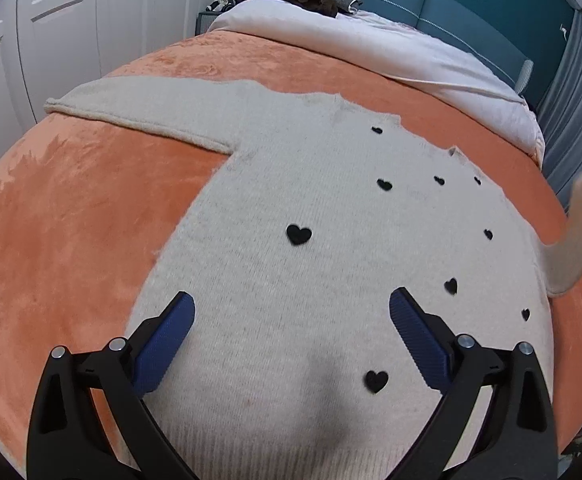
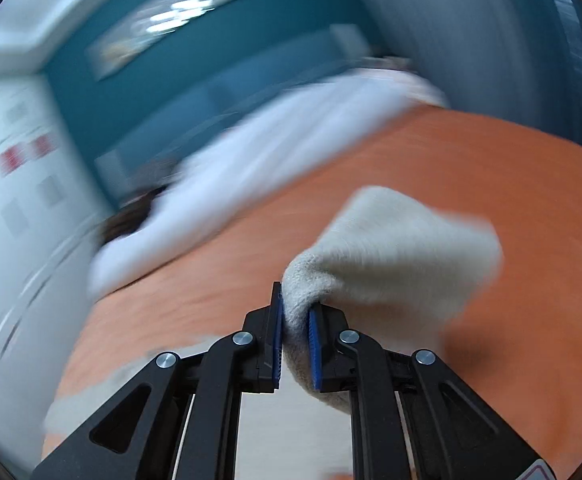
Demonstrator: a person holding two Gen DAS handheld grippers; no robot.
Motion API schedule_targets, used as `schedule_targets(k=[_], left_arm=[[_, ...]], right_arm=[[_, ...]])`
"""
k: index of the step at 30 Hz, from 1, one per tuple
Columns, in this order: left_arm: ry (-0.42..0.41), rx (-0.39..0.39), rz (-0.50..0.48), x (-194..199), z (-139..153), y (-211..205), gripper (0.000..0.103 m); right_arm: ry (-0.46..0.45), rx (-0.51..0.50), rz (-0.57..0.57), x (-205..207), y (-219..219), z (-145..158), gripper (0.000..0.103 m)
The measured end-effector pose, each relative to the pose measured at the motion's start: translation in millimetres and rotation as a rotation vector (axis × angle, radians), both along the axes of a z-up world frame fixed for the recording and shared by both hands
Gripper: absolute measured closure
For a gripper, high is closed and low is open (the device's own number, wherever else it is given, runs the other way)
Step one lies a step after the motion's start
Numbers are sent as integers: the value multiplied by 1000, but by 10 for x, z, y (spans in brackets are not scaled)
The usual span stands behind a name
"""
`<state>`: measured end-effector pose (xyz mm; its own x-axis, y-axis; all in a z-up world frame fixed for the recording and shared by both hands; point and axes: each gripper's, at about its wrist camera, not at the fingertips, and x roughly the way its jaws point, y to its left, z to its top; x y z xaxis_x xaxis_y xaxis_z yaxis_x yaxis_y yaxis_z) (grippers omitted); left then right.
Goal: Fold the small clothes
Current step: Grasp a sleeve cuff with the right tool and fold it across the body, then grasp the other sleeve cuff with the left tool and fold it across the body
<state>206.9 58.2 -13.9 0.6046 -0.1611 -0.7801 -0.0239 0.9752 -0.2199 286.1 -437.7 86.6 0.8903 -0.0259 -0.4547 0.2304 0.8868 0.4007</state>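
The right gripper point(image 2: 295, 320) pinches the sweater point(image 1: 311, 220) sleeve's cuff point(image 2: 391, 248), lifted likely for folding inward; the left gripper point(image 1: 291, 320) hovers open over the body.

My left gripper point(image 1: 291, 312) angles steeply downward, its jaws spread wide with the blue pads point(image 1: 167, 340) well apart and nothing pinched between them. My right gripper point(image 2: 295, 320) has its jaws drawn nearly together, the blue pads point(image 2: 314, 344) pressing from both sides on a bunched fold of the cream knit sleeve point(image 2: 391, 252), which bulges out past the fingertips toward the far right. Both sets of black linkage arms run back toward the near edge of their views, and the right wrist view is blurred.
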Motion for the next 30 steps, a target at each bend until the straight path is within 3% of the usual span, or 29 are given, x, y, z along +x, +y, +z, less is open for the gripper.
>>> schedule_targets(k=[2, 3, 4, 7, 10, 15, 19, 21, 23, 24, 25, 26, 30], left_arm=[[-20, -30, -1, 83, 78, 10, 7], [-22, -52, 2, 140, 110, 14, 6], [-22, -82, -5, 195, 129, 19, 5], [13, -195, -17, 490, 127, 15, 5], [41, -274, -22, 843, 53, -6, 5], [92, -353, 39, 1601, -201, -112, 5], [182, -460, 105, 2086, -553, -225, 5], [190, -444, 181, 2175, -610, -278, 6], [158, -412, 161, 2228, -506, -387, 24], [150, -406, 123, 2254, -470, -445, 66], [152, -402, 71, 2297, -432, -524, 93], [138, -410, 54, 2305, -385, -536, 94], [52, -393, 29, 2174, -179, -554, 94]], right_arm=[[-7, 2, 220, 275, 790, -39, 86], [16, 6, 318, 424, 1229, -195, 80], [51, 4, 376, 524, 1520, -368, 69], [181, -19, 420, 655, 2015, -931, 67], [227, 53, 351, 375, 1873, -1228, 66], [254, 157, 161, -272, 1069, -1382, 54], [294, 303, 76, -374, 587, -1637, 54], [284, 348, 45, -316, 471, -1701, 54], [274, 374, 29, -240, 440, -1715, 54], [277, 377, 19, -162, 438, -1718, 59], [278, 371, 8, -144, 413, -1720, 83], [265, 367, 3, -93, 394, -1670, 97], [91, 367, -61, -243, 269, -1393, 96]])
